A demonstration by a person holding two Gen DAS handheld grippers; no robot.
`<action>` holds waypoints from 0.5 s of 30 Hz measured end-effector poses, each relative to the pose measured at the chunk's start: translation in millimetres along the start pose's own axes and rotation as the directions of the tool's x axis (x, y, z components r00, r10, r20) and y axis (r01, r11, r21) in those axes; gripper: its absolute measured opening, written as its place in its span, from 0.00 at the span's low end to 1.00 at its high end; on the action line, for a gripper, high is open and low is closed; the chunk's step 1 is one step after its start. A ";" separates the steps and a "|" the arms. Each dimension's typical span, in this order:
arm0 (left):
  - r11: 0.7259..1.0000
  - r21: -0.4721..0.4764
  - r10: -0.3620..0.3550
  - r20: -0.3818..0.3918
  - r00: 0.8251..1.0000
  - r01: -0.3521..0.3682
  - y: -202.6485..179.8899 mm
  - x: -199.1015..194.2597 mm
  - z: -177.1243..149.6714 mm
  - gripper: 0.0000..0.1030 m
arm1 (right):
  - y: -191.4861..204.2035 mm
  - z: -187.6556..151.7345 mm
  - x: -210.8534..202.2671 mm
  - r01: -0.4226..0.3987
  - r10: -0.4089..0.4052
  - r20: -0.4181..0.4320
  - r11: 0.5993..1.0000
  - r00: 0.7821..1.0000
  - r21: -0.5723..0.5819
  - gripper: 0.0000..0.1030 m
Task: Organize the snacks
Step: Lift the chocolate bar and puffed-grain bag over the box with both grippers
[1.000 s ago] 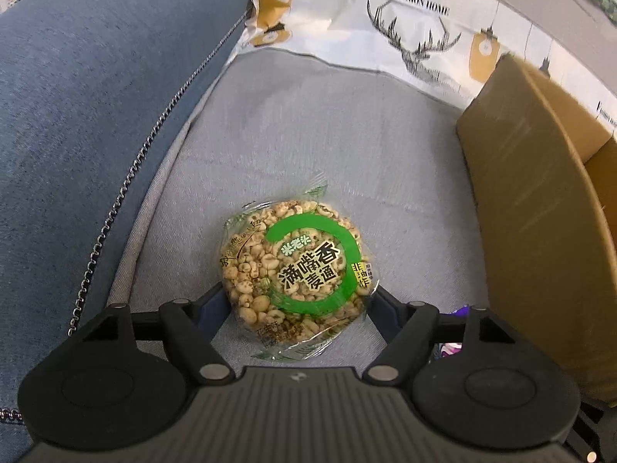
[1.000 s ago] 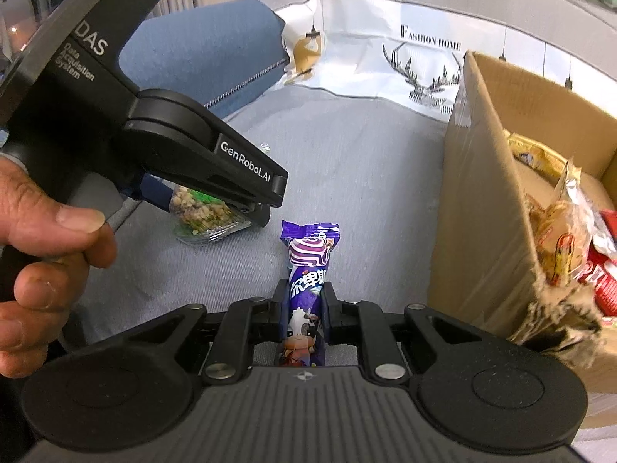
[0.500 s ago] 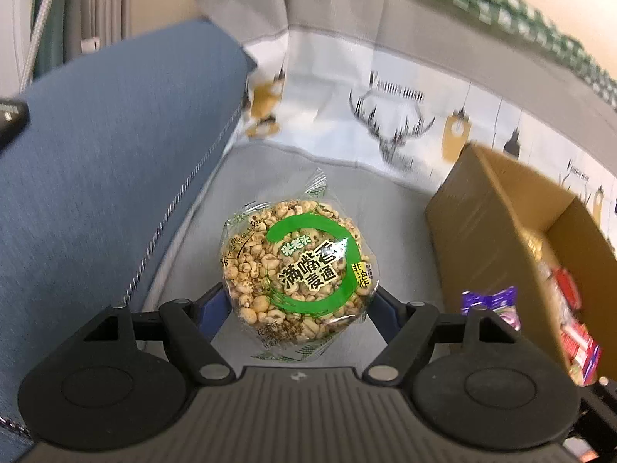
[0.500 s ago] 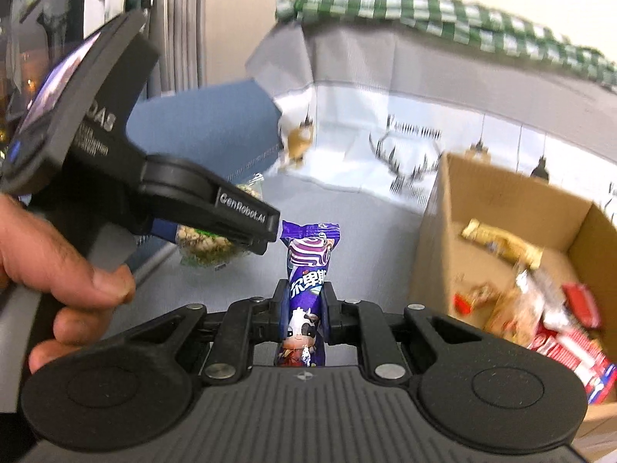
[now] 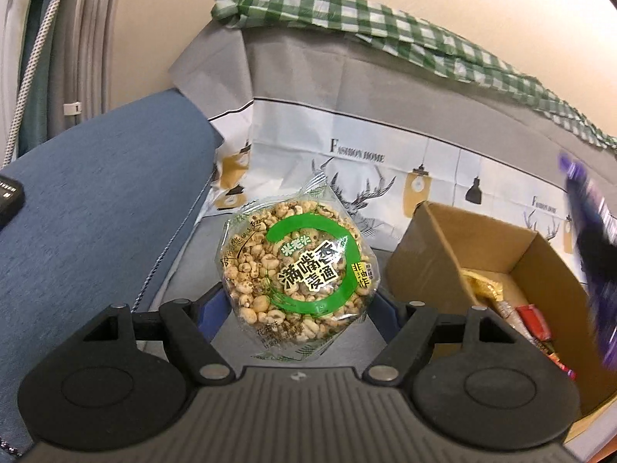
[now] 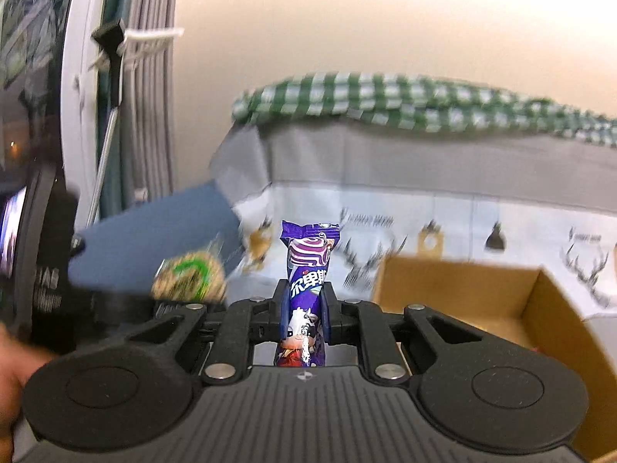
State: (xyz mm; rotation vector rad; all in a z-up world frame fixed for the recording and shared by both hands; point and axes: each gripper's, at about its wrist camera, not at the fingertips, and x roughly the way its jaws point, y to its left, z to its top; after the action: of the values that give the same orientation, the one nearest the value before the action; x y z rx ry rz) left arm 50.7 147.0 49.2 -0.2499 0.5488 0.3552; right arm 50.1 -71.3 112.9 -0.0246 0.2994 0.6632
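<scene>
Two snacks are held clear of the sofa seat (image 5: 200,254). My left gripper (image 5: 297,301) clasps a round puffed-grain cake packet (image 5: 297,266) at its sides. My right gripper (image 6: 304,308) is clenched on an upright purple candy wrapper (image 6: 306,270). Beside them, an open cardboard box (image 5: 435,262) contains other snack packets (image 5: 516,316).

Two wrapped snacks held aloft beside an open snack box.

A round puffed-grain cake (image 5: 297,266) in clear wrap with a green ring label sits face-up, clear of the grey cushion. A slim purple candy packet (image 6: 306,289) with a cartoon cow stands upright. The cardboard box (image 5: 435,254), flaps open, holds assorted red and yellow packets.
</scene>
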 end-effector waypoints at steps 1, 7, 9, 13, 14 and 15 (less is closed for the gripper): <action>1.000 0.003 -0.005 0.006 1.000 0.005 -2.7 0.5 1.2 0.78 | -7.5 6.0 -1.6 0.008 -0.008 0.018 1.000 1.000 0.001 0.16; 0.999 0.016 -0.041 0.025 0.999 0.040 -20.8 1.0 3.9 0.78 | -59.9 23.8 -1.9 0.101 -0.100 0.093 0.995 0.991 -0.011 0.16; 0.998 0.027 -0.053 0.029 0.998 0.052 -29.1 1.2 4.5 0.78 | -77.8 18.8 -0.2 0.144 -0.144 0.084 0.990 0.986 0.009 0.16; 0.996 0.035 -0.086 0.034 0.996 0.085 -45.0 4.7 6.3 0.78 | -104.9 6.6 1.8 0.190 -0.191 0.019 0.980 0.981 0.056 0.16; 0.995 0.040 -0.093 0.037 0.995 0.092 -50.0 5.5 7.0 0.78 | -109.2 4.8 2.0 0.203 -0.204 0.012 0.977 0.979 0.063 0.16; 0.994 0.046 -0.100 0.040 0.994 0.098 -54.9 6.2 7.4 0.78 | -114.4 3.0 0.6 0.211 -0.213 0.010 0.975 0.977 0.075 0.16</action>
State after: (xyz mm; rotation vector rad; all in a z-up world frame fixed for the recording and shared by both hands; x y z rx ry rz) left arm 80.7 101.1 59.4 -0.2261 0.4998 0.2518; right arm 121.0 -160.9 107.4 0.0200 0.2992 0.4398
